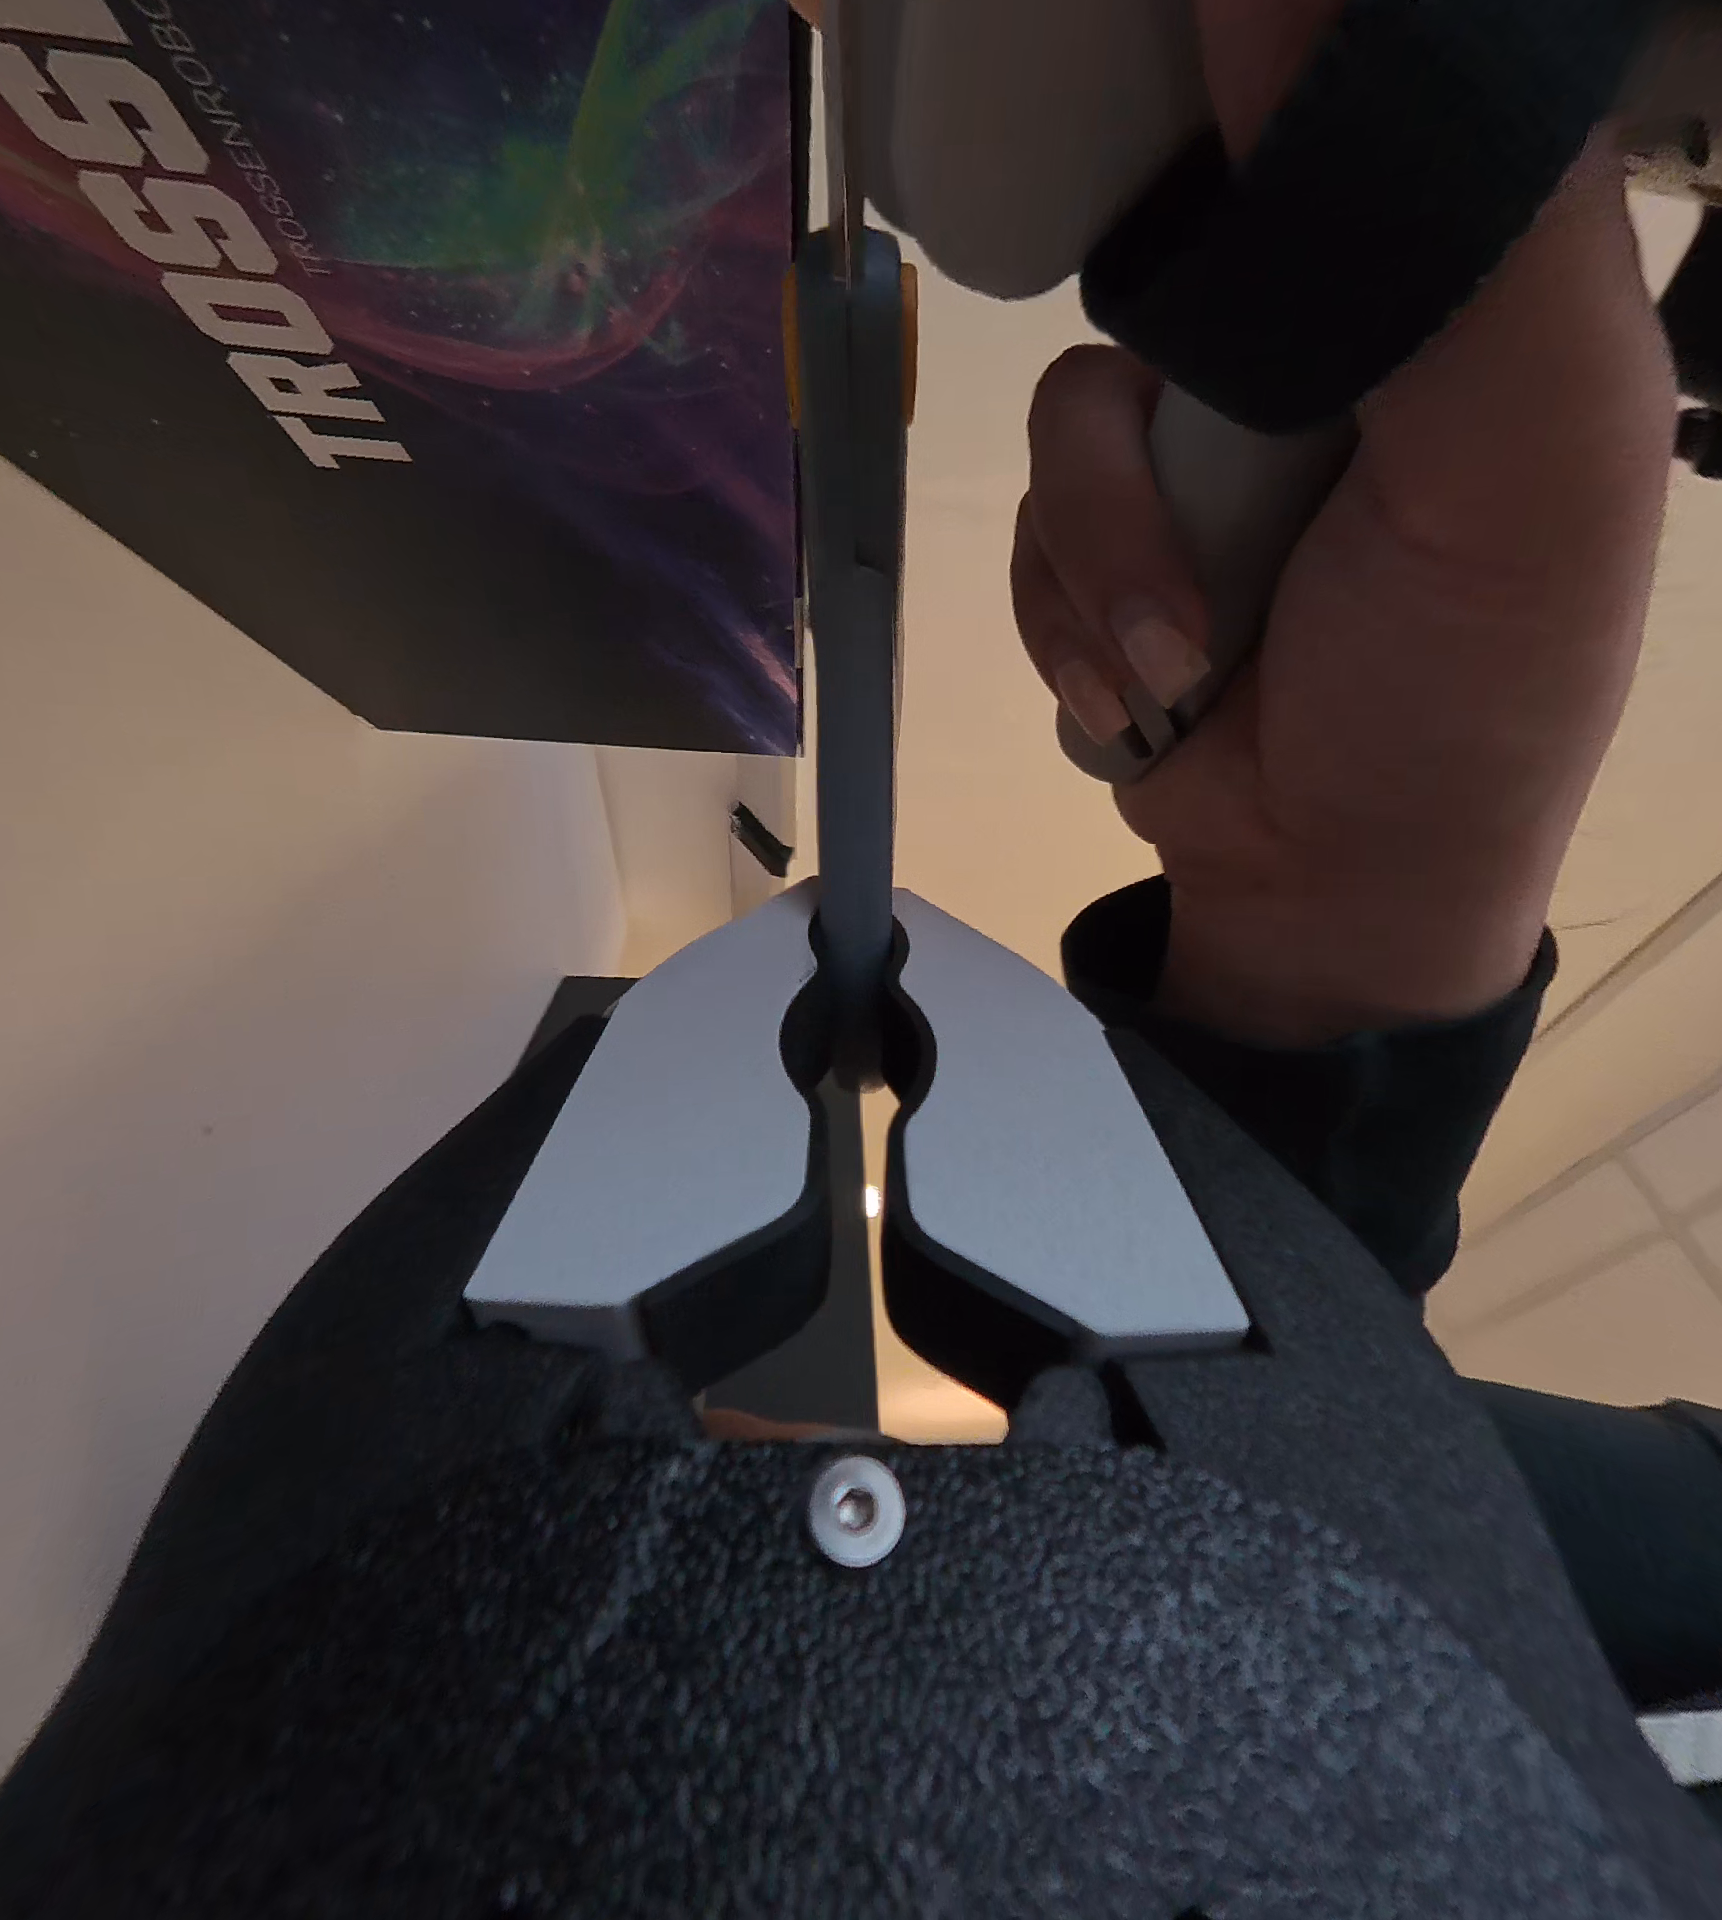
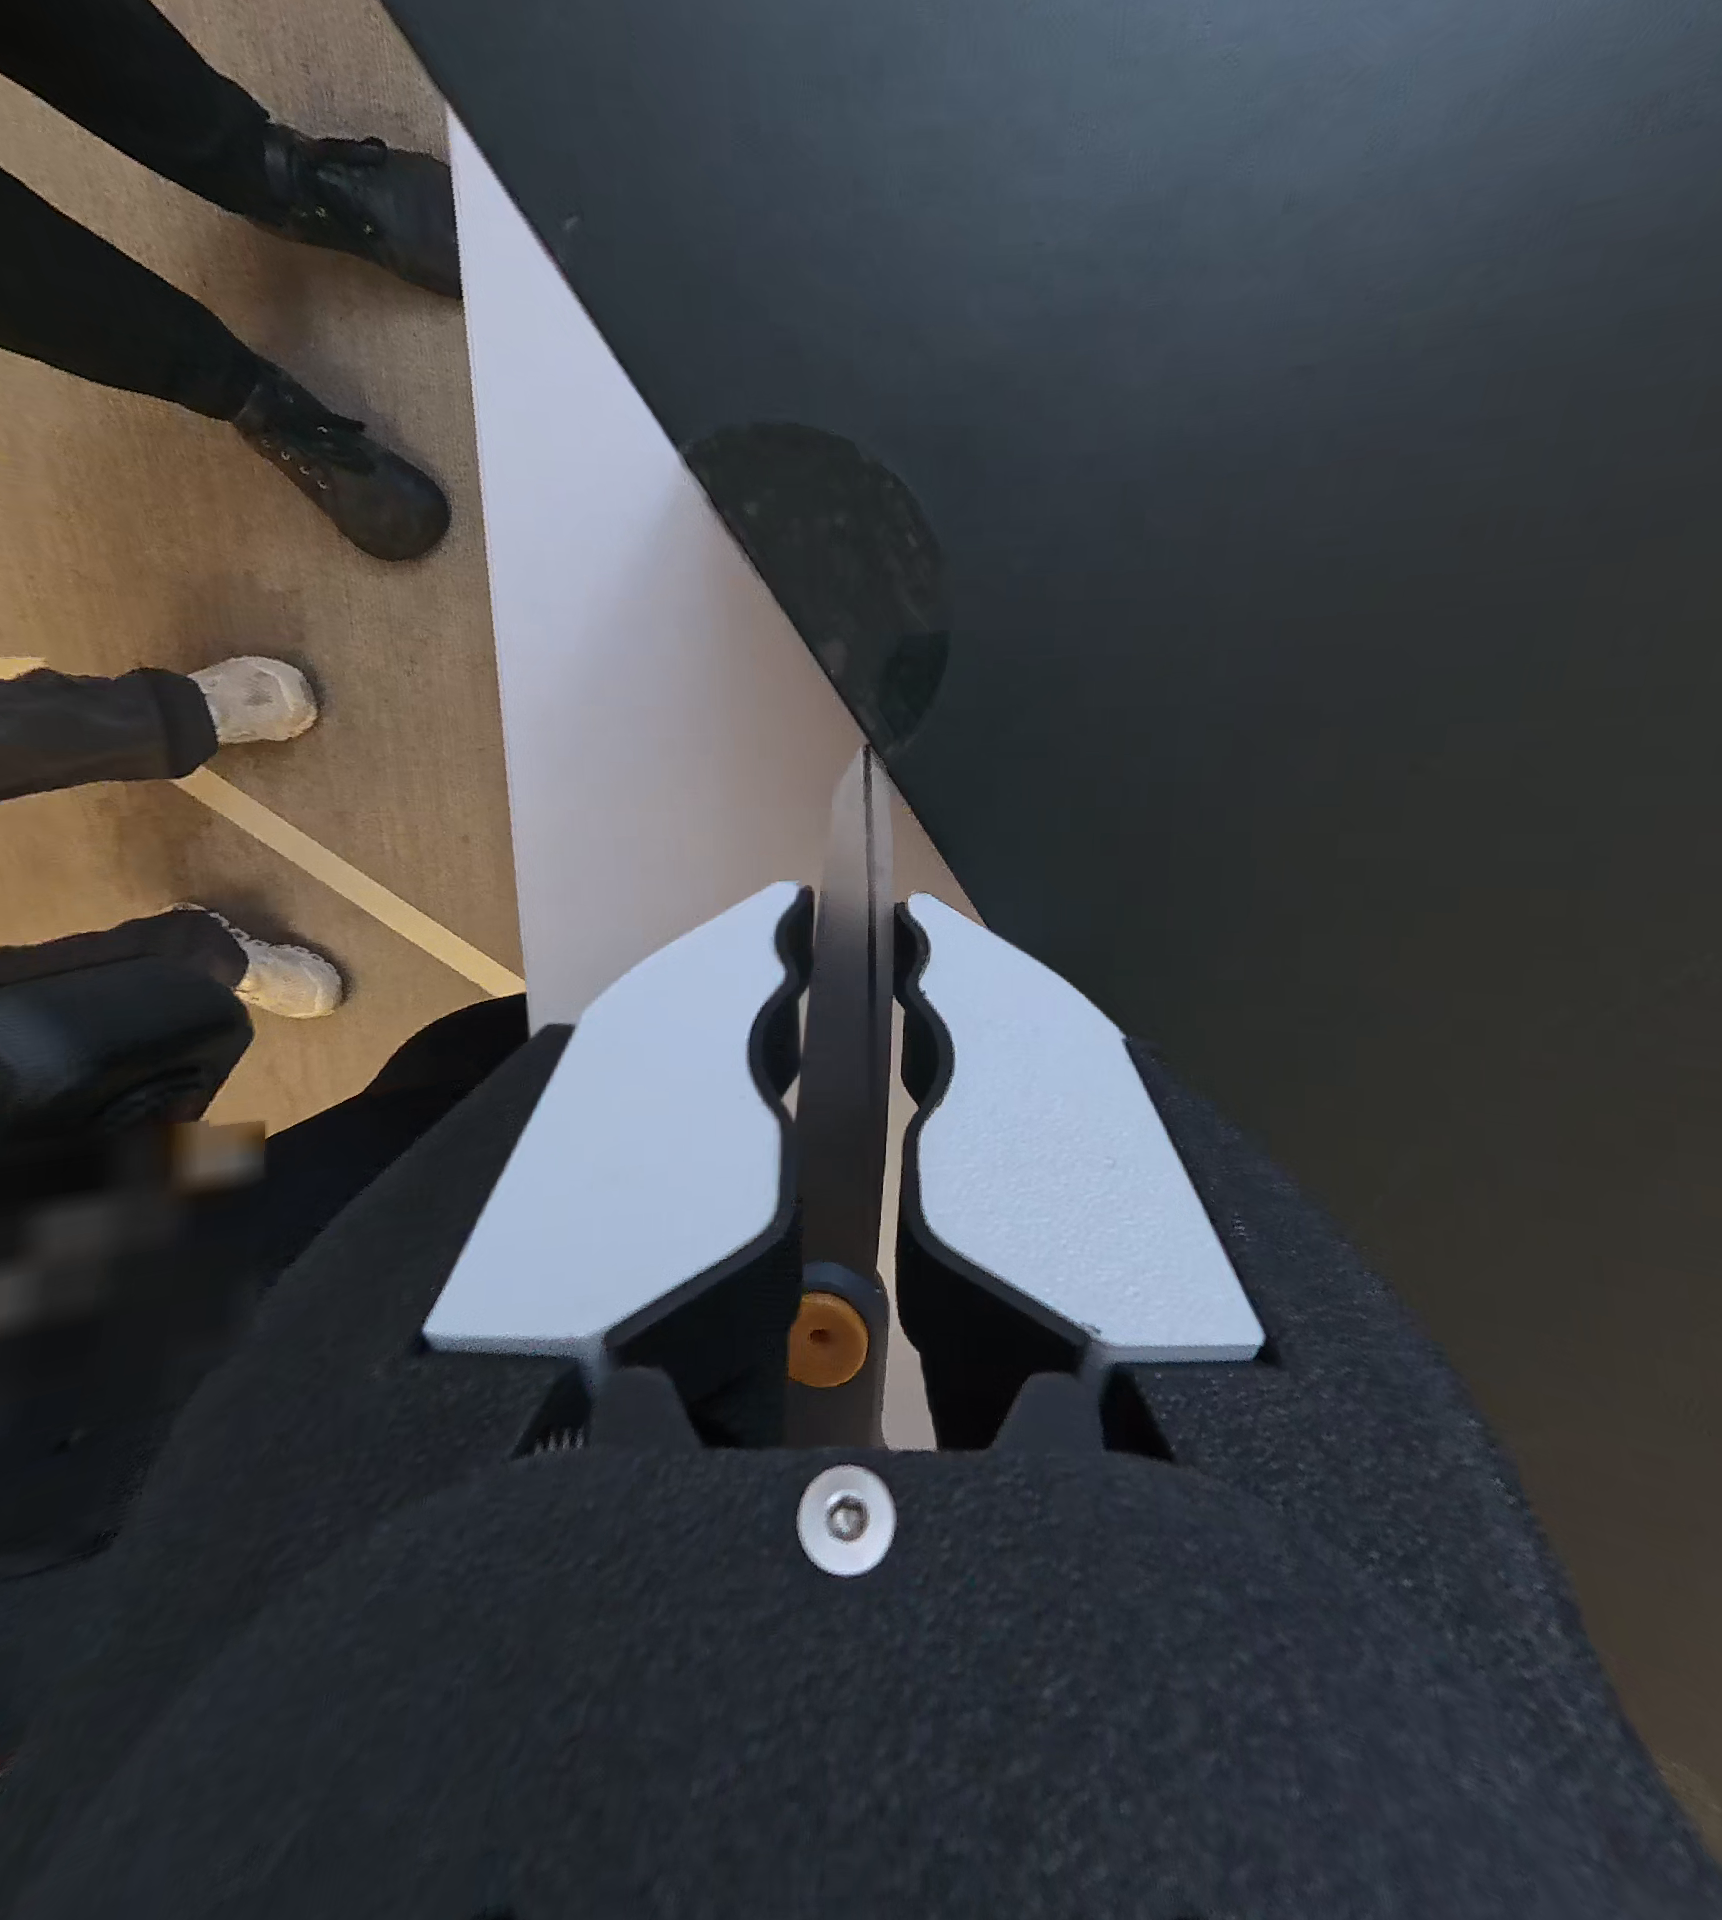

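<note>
My left gripper (image 1: 855, 914) is shut on the slim dark grey handle of a scissors-like tool (image 1: 852, 727). The tool runs straight up to a wider part with yellow trim and a thin metal blade. A shiny metal strip (image 1: 836, 1340) lies between the finger bases. My right gripper (image 2: 852, 914) is shut on a dark blade (image 2: 849, 1039) with an orange pivot knob (image 2: 826, 1340) near the finger bases. The blade tip points at the edge of a black table top (image 2: 1356, 520). A person's hand (image 1: 1356, 675) grips a white handle (image 1: 1200, 499) just right of the tool.
A dark poster with coloured swirls (image 1: 369, 312) hangs on the pale wall behind the tool. A white panel (image 2: 608, 623) runs along the black table's edge, with a round dark patch (image 2: 826, 561) on it. Legs, black boots (image 2: 358, 488) and white shoes (image 2: 254, 701) stand on the beige floor.
</note>
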`<state>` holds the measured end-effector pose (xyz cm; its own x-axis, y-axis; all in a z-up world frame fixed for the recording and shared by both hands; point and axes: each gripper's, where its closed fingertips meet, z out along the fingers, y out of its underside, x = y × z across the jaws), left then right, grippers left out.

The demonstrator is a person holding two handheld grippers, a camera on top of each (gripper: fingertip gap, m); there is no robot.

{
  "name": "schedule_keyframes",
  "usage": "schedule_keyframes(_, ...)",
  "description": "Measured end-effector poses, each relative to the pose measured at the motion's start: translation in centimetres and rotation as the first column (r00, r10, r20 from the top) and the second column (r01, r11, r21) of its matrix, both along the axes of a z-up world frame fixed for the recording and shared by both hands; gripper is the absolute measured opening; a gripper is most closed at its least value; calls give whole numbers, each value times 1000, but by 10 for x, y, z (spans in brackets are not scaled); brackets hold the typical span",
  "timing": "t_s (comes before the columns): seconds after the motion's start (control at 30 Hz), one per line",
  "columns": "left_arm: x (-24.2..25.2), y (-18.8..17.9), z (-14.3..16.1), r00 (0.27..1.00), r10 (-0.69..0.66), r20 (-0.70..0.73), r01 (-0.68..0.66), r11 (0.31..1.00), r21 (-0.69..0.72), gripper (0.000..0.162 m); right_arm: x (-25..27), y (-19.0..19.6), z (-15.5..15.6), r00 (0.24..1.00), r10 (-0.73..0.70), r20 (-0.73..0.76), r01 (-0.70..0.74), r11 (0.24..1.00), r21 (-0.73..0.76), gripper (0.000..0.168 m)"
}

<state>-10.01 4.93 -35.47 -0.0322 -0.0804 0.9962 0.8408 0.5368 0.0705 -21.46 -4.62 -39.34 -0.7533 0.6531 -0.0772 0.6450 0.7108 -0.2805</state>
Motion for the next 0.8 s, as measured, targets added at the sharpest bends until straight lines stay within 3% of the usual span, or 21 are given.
schedule_keyframes(0.17, 0, 0, -5, 1000, 8, 1, -8, 1000, -28, 2, 2, -1, 1, 999, 31, -4, -31, 999, -17, 19)
schedule_keyframes(0.27, 2, -1, -7, 1000, -6, -5, 6, 999, -37, 2, 1, 4, 20, 999, 24, -23, -25, 997, -78, 24)
schedule_keyframes(0.47, 1, 0, -6, 1000, -6, -2, 6, 999, -34, 3, 18, 63, 61, 999, 24, -35, -26, 998, -64, 22)
schedule_keyframes(0.67, -1, 3, -4, 1000, -1, 1, 1, 999, -33, 3, 74, 129, 35, 992, -14, 127, 7, 999, 52, 19)
schedule_keyframes(0.8, -2, 5, -4, 1000, -8, -2, 8, 1000, -28, 2, 83, 133, 16, 985, -51, 167, 44, 998, 45, 15)
